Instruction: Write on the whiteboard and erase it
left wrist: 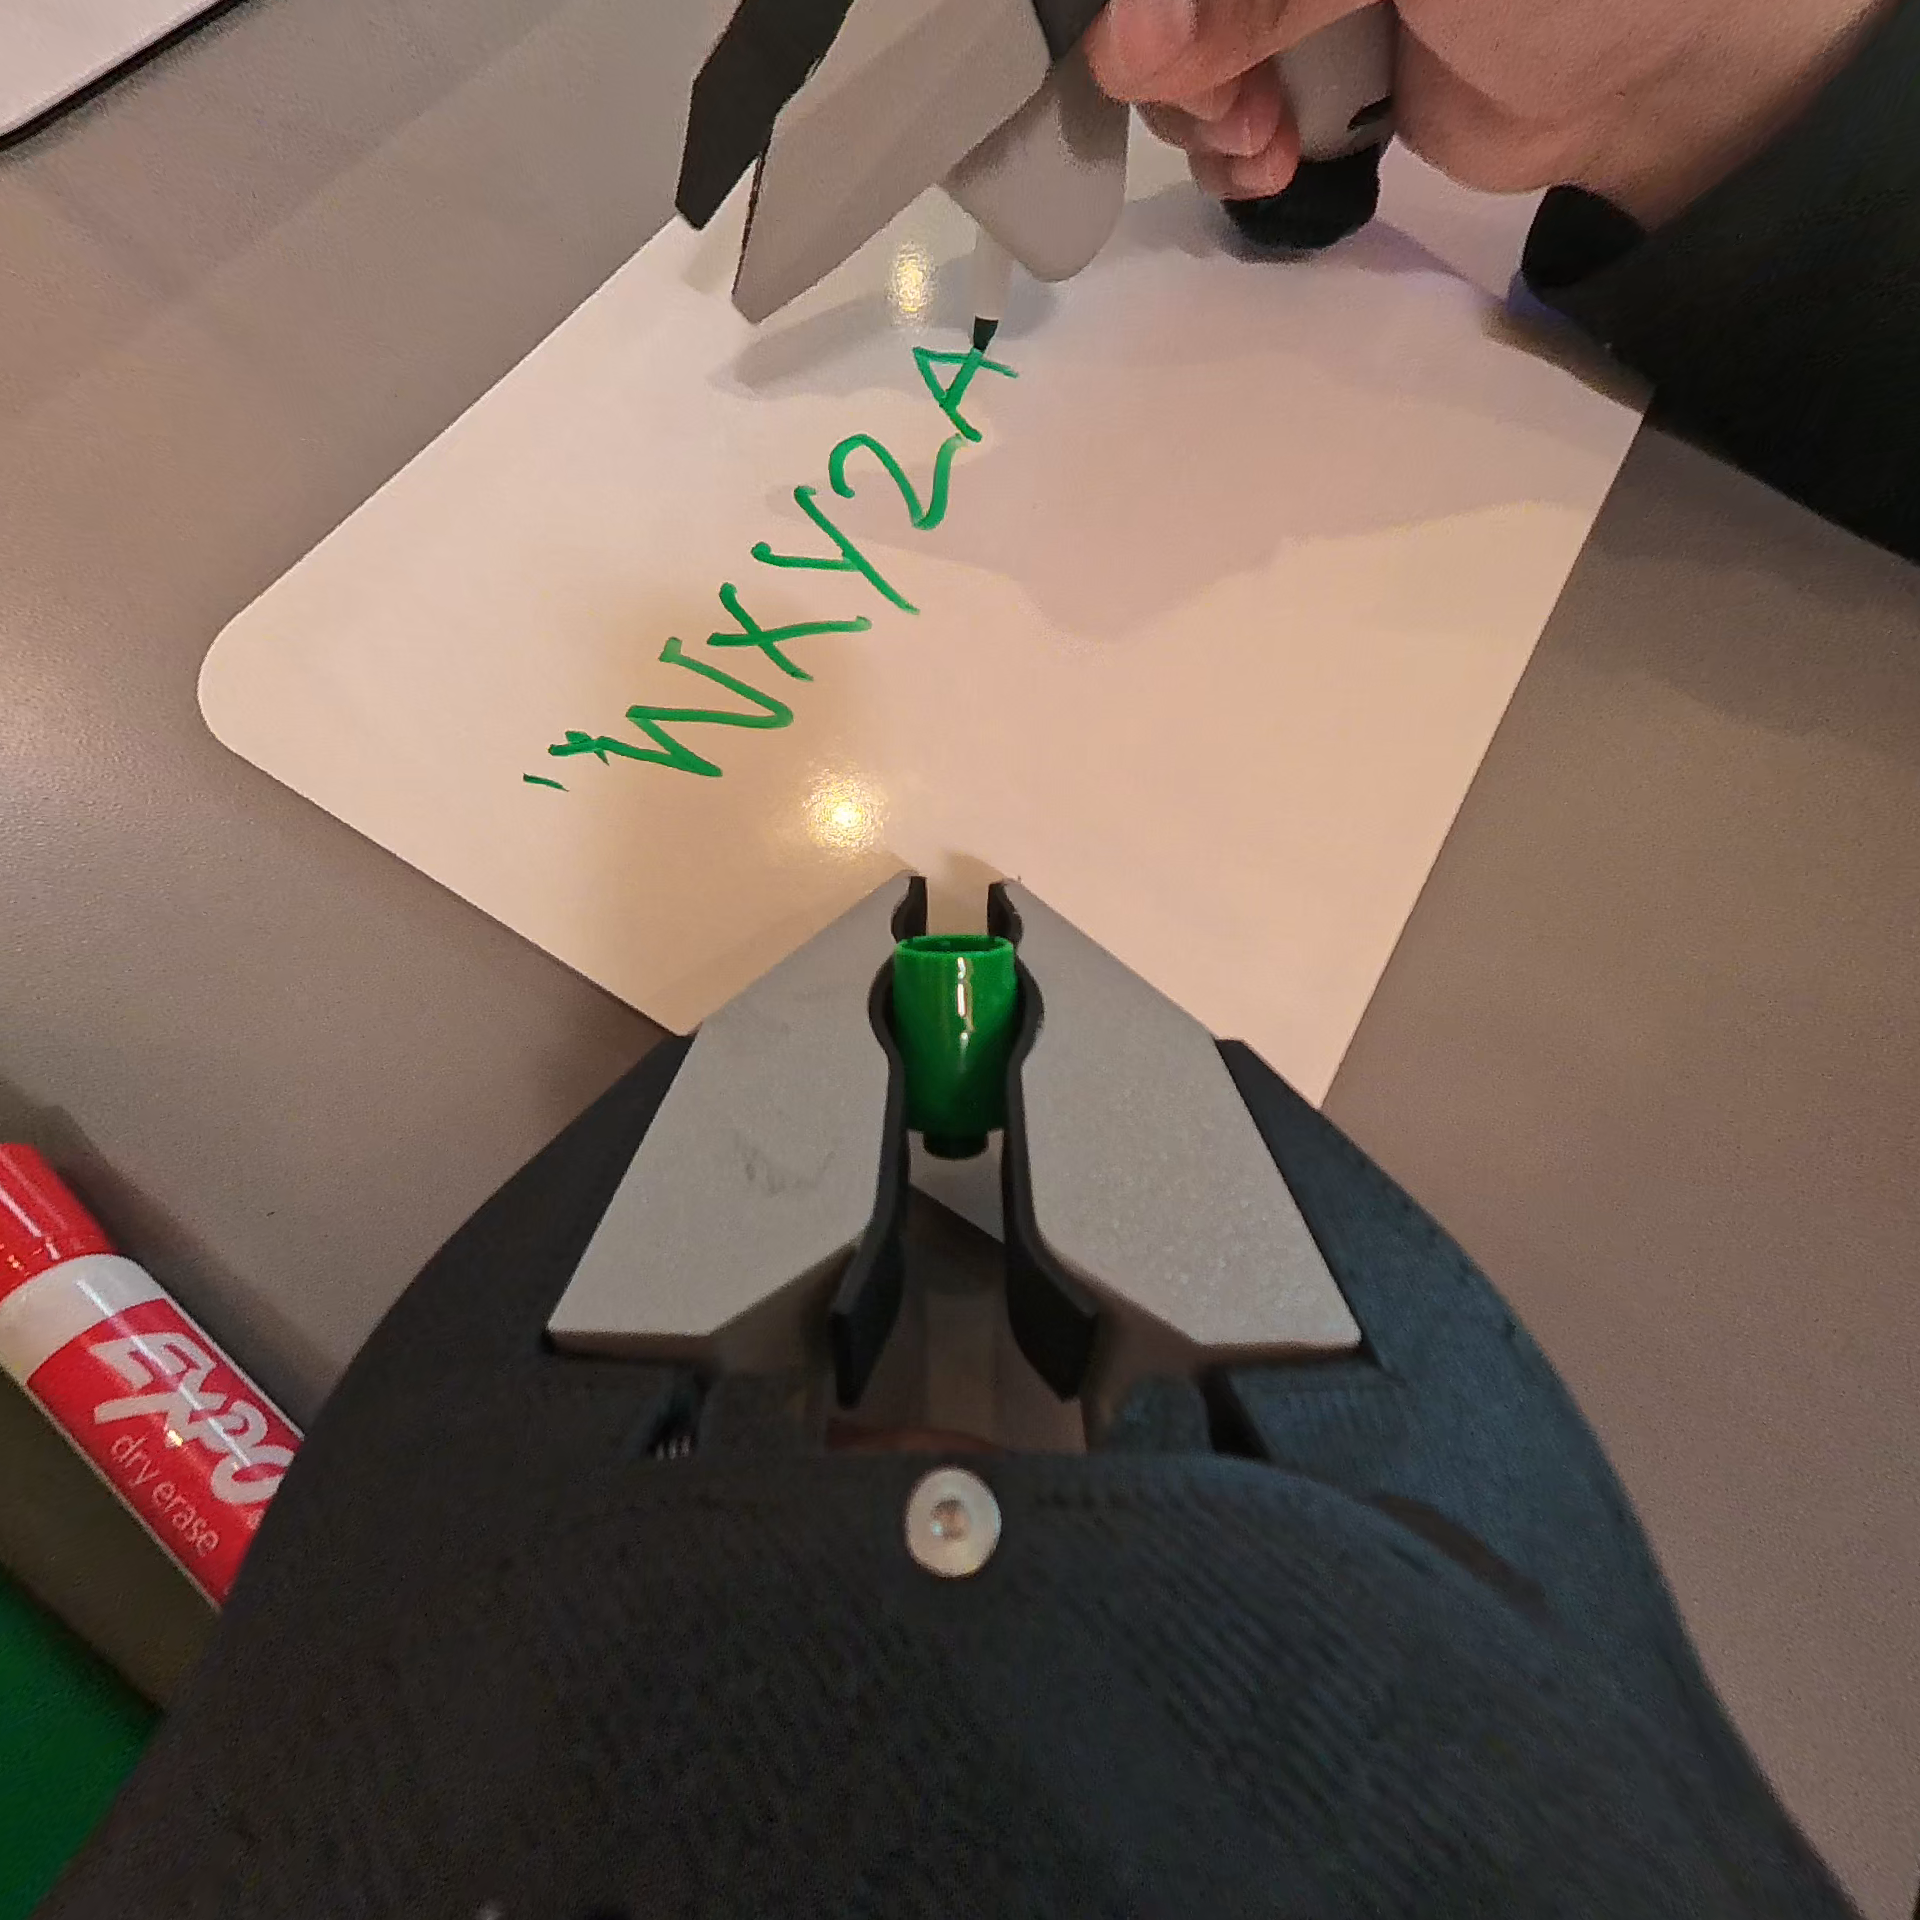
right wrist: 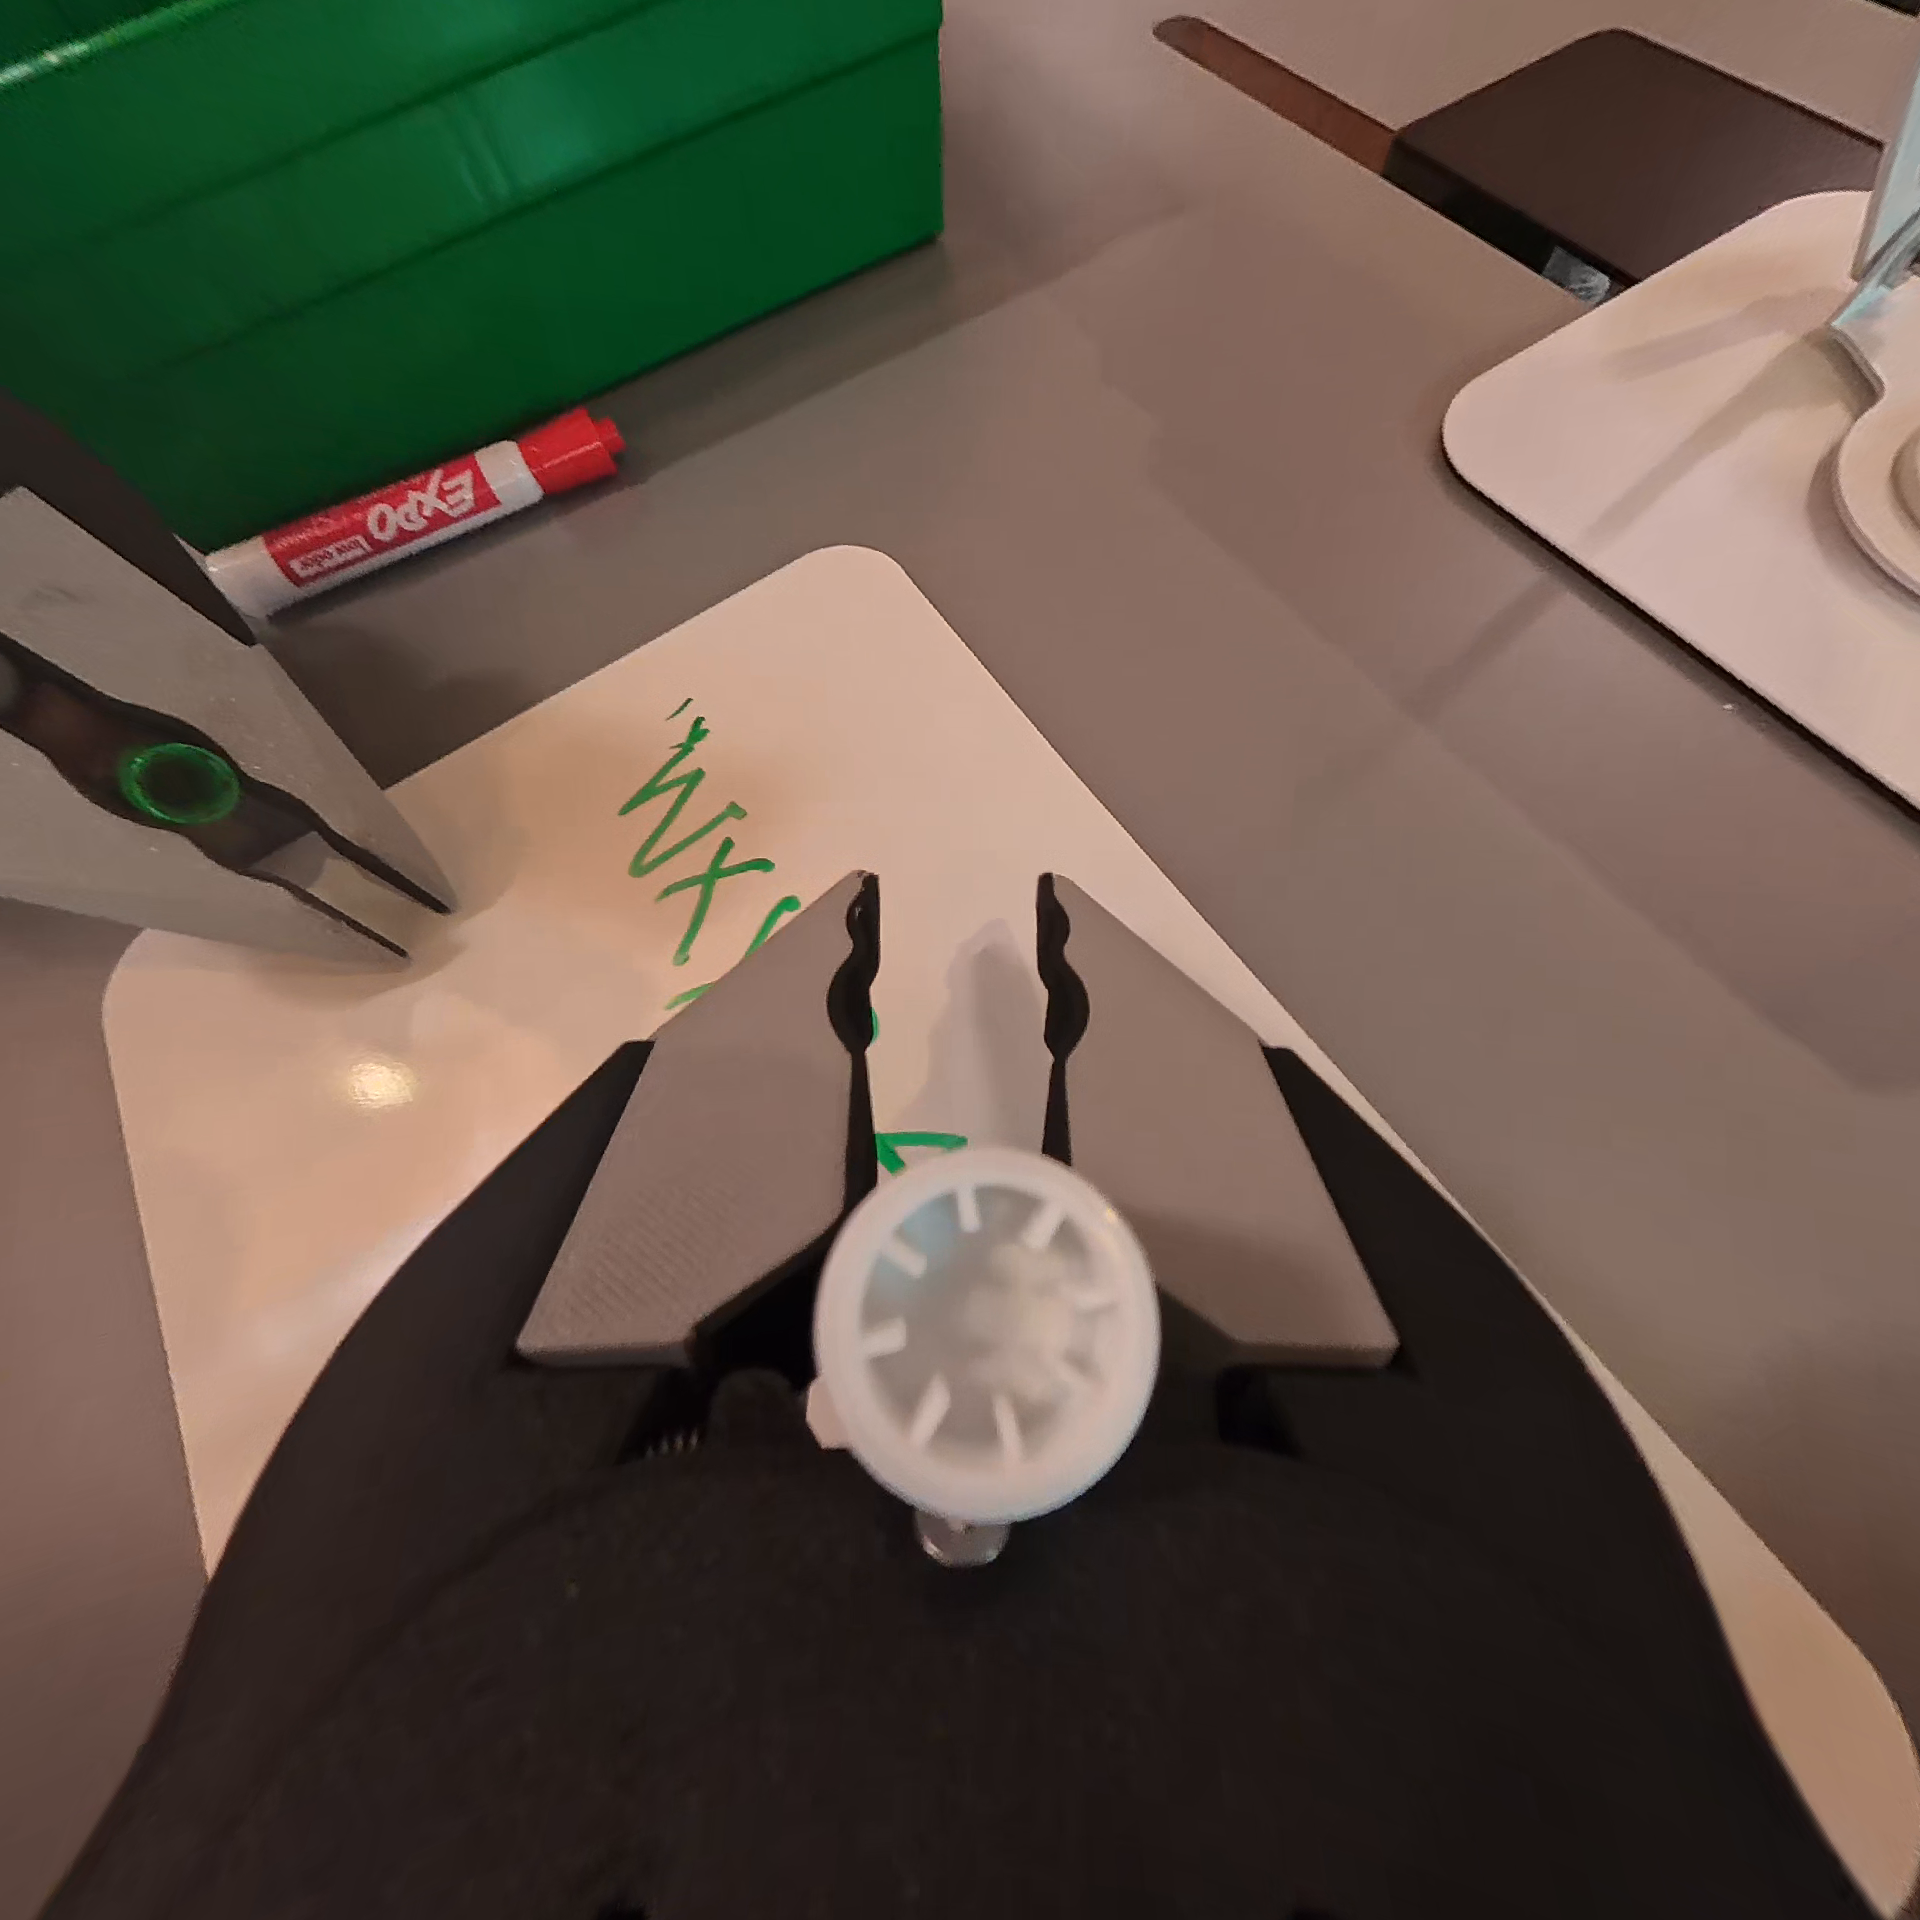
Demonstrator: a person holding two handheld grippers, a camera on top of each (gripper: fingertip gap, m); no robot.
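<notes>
A: Biggest first. What carries everything?

B: The grey surface [right wrist: 1195,540]. On it, beyond the left gripper [left wrist: 954,896], lies the whiteboard [left wrist: 1195,727], flat, with one corner running under that gripper's tips. A green bin [right wrist: 468,260] stands off to that gripper's left, and a second white board [right wrist: 1662,468] lies well apart, ahead and to the right of the right gripper [right wrist: 958,899].

A: And the green writing?

B: A line of green strokes [left wrist: 790,675] runs away from the left gripper toward the right one. I won't read it out. The marker [left wrist: 992,275] sits at the far end of that line, its tip at the last stroke.

A: How is the marker held?

B: The right gripper is clamped on its barrel well back from the fingertips, so its own camera sees the white butt end [right wrist: 987,1320] head on. The left gripper is closed narrow around the green cap [left wrist: 951,1023], parked just off the writing.

A: The red marker?

B: That red marker [right wrist: 416,520] lies capped against the bin, to the left of the left gripper. Untouched.

A: So writing is in hand. How to do it well?

B: I'd say light, even pressure, and keep the marker steep. The left gripper could rest on the board's corner to stop it sliding, and the cap should be held steady for recapping before erasing. I see no eraser in either view.
</notes>
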